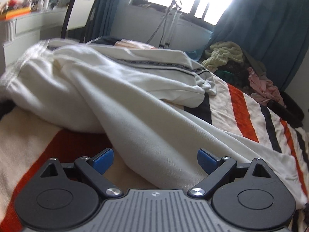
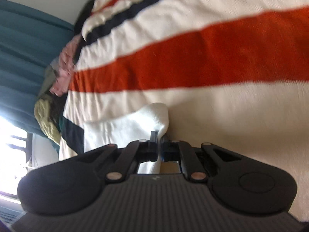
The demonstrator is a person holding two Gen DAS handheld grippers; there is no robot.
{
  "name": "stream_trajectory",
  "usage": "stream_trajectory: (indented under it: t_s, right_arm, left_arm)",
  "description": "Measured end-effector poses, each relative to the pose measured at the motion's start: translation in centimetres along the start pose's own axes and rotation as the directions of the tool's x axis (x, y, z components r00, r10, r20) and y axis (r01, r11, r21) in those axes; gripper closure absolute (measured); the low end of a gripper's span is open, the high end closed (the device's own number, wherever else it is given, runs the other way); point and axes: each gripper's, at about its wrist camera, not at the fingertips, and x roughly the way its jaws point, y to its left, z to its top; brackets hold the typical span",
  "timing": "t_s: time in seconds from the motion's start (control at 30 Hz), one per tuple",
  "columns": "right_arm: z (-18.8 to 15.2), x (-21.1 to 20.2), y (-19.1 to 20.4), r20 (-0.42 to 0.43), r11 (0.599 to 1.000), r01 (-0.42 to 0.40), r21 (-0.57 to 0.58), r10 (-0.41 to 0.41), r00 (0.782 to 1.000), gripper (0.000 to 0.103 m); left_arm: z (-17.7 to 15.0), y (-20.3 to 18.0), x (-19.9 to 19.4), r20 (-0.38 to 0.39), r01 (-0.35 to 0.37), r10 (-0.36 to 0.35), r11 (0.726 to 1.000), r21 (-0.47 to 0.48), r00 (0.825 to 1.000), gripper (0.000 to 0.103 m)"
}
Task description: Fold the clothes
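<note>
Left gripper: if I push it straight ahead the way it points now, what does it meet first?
The left gripper, fingers open, would probably run into the white garment: its cloth already lies between the blue fingers, on the striped blanket. Depth is hard to judge.

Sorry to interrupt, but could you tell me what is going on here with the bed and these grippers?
A person is folding laundry on a bed with a striped blanket, a hand-held gripper in each hand. The right hand-held gripper is shut on a corner of a white garment. The left hand-held gripper is open, with a fold of that garment lying between its blue pads but not pinched. A pile of other clothes waits by the teal curtain.
</note>
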Motion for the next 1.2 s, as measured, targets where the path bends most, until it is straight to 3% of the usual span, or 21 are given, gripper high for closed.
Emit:
stream_trajectory:
  t_s: [0.1,0.17,0.2,0.23,0.3,0.5,0.63,0.7,0.8,0.9,0.97,1.0,1.07,1.2]
  right_arm:
    - [-0.3,-1.1,0.6,-0.009,0.999,-0.01,-0.035,0.01,1.0,0.093]
    - [-0.5,-1.6,1.1,-0.022,0.998,-0.013,-0.057,0.012,1.0,0.082]
    - [-0.6,-1.8,1.3,-0.03,0.998,-0.016,-0.067,0.014,0.999,0.062]
    - [-0.6,-2.0,1.3,-0.038,0.997,-0.028,-0.067,0.025,0.999,0.034]
    - [-0.9,-2.6,1.5,-0.038,0.996,-0.048,-0.071,0.045,0.998,0.02]
    - [-2.2,-3.2,1.3,-0.059,0.995,-0.025,-0.098,0.019,0.998,0.021]
    - [-3.3,-3.3,0.1,-0.031,0.998,-0.02,-0.065,0.018,0.999,0.022]
    - [-3.4,-3.1,0.3,-0.022,0.997,-0.03,-0.076,0.029,0.999,0.021]
    - [-3.4,-3.0,0.5,-0.006,0.996,-0.053,-0.077,0.052,0.999,0.021]
    - [-3.4,-2.8,0.3,-0.007,0.997,-0.055,-0.056,0.055,0.998,0.022]
    - [-3.1,-2.6,0.4,-0.009,0.997,-0.049,-0.06,0.048,0.999,0.029]
    - [-2.4,-2.3,0.4,-0.024,0.997,-0.053,-0.047,0.052,0.998,0.03]
    - [-0.9,-1.6,0.1,-0.061,0.996,-0.08,-0.038,0.077,0.995,0.03]
    - [2.3,-0.4,-0.9,-0.151,0.981,-0.178,-0.071,0.166,0.974,0.031]
  left_arm:
    - [0.2,1.5,0.4,-0.046,0.011,-0.015,0.996,-0.085,0.999,0.008]
    - [0.4,2.7,0.5,-0.074,0.016,-0.027,0.989,-0.148,0.997,0.008]
    - [0.5,3.4,0.5,-0.083,0.017,-0.032,0.984,-0.177,0.996,0.008]
    - [0.6,4.0,0.5,-0.092,0.017,-0.037,0.978,-0.206,0.995,0.008]
    - [1.0,5.4,0.3,-0.106,0.031,-0.06,0.964,-0.263,0.993,0.008]
    - [2.6,8.3,0.3,-0.171,0.052,-0.12,0.932,-0.358,0.978,0.008]
    - [4.1,9.8,1.1,-0.211,-0.002,-0.089,0.918,-0.397,0.973,0.008]
    - [5.2,10.5,1.5,-0.231,-0.018,-0.081,0.917,-0.397,0.97,0.008]
    - [6.7,11.1,1.7,-0.224,-0.039,-0.038,0.943,-0.331,0.974,0.008]
    - [7.3,12.9,2.8,-0.231,-0.043,-0.042,0.936,-0.35,0.972,0.007]
    - [7.2,14.7,4.0,-0.264,-0.054,-0.065,0.906,-0.42,0.962,0.007]
    - [7.0,15.8,4.3,-0.271,-0.054,-0.09,0.875,-0.481,0.958,0.008]
    - [6.6,17.8,4.2,-0.242,-0.031,-0.14,0.806,-0.591,0.96,0.008]
    - [6.8,20.6,4.2,-0.165,0.003,-0.164,0.716,-0.698,0.973,0.009]
